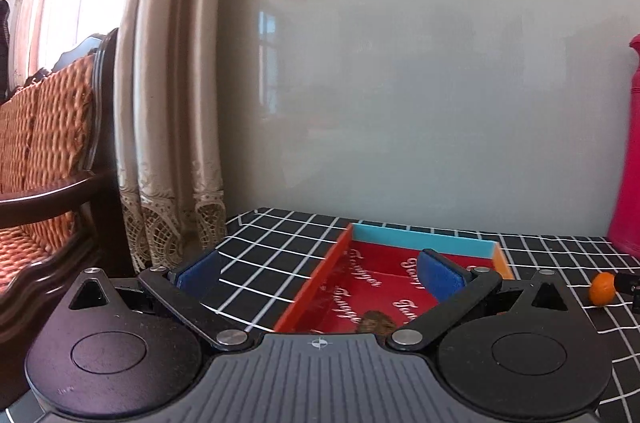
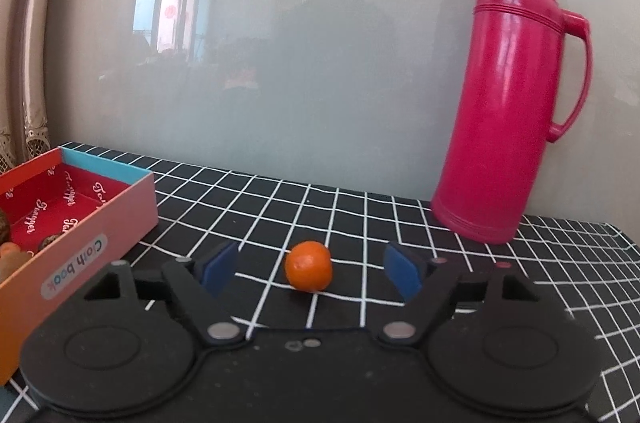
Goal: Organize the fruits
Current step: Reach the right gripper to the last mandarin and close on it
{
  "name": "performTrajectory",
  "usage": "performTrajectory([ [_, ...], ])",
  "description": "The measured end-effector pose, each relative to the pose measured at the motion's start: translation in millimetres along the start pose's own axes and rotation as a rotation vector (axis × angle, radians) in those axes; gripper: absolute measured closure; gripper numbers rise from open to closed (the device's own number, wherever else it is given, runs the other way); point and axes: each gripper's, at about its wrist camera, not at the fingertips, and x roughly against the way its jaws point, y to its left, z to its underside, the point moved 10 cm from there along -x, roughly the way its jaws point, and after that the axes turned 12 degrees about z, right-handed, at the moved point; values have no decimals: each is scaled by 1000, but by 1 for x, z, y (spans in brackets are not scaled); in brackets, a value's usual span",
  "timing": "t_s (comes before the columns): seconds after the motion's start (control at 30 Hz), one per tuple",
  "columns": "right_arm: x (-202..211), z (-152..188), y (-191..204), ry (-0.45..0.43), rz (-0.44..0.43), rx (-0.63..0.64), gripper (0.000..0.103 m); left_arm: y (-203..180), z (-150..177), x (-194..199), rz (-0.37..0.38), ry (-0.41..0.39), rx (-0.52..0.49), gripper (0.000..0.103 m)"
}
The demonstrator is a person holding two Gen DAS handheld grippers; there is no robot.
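A table (image 2: 360, 223) is covered by a black, white-gridded cloth. On it are seen an open box (image 2: 100, 223) at the left, an orange (image 2: 309, 271) mid-table, and a pink flask (image 2: 508, 95) at the back edge.

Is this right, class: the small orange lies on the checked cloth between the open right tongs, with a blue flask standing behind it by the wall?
Not quite. The flask is pink, not blue, as the right wrist view shows. The rest holds: the small orange lies on the checked cloth between the open right tongs, and the flask stands behind it by the wall.
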Motion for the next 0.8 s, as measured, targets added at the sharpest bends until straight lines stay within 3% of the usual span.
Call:
performTrajectory([
  [0.33,-40,9,13,70,13,16,32,18,-1,-7,-25,5,25,0],
  [0.8,-61,15,15,122,13,7,44,33,4,-24,-63,56,20,0],
])
